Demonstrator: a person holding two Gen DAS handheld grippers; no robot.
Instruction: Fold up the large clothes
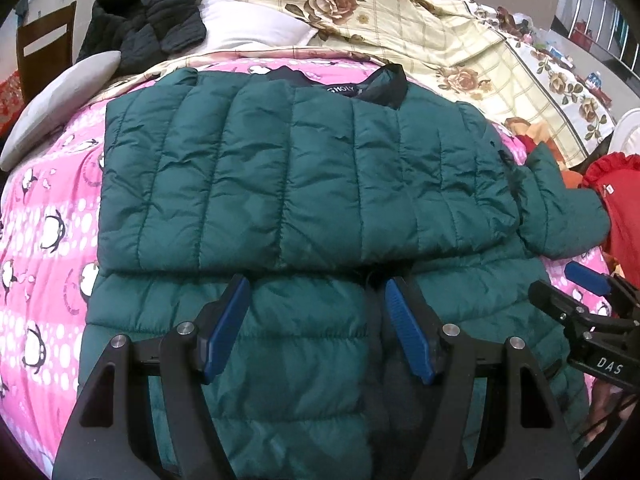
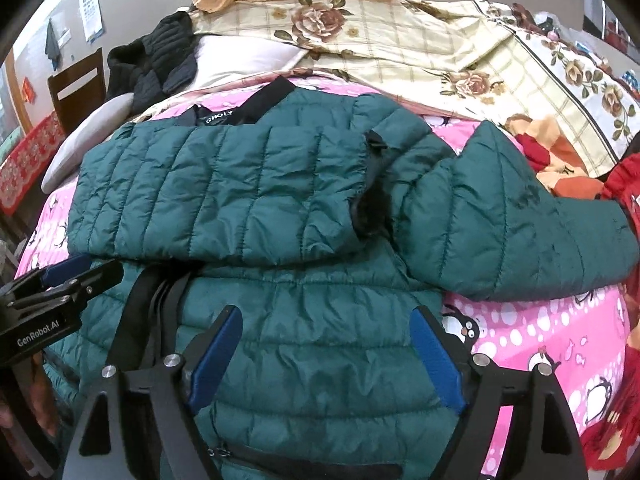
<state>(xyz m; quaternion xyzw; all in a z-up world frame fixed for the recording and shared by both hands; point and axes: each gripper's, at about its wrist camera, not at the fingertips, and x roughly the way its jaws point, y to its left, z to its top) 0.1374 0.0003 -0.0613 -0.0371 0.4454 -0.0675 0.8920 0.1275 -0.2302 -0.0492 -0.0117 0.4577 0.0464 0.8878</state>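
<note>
Both tongs hang spread and empty over the near part of a green puffer jacket (image 1: 304,168). We hold the left tongs (image 1: 316,320) above the jacket's near middle, with nothing between the blue pads. The right tongs (image 2: 324,344) hover beside them, a little toward the right edge of the bed, also gripping nothing.

The jacket lies across the middle of a bed with a pink penguin-print cover (image 2: 552,344), collar toward the far edge. One sleeve (image 1: 256,184) is already folded flat across the chest, its cuff near the jacket's right side. The other sleeve (image 2: 516,224) sticks out toward the bed's right edge, bent at the elbow.

We judge the fold as begun but mostly unfinished: the second sleeve needs bringing in, then the body needs folding over. A black garment (image 1: 148,20) and a floral quilt (image 2: 420,40) sit along the far edge.
</note>
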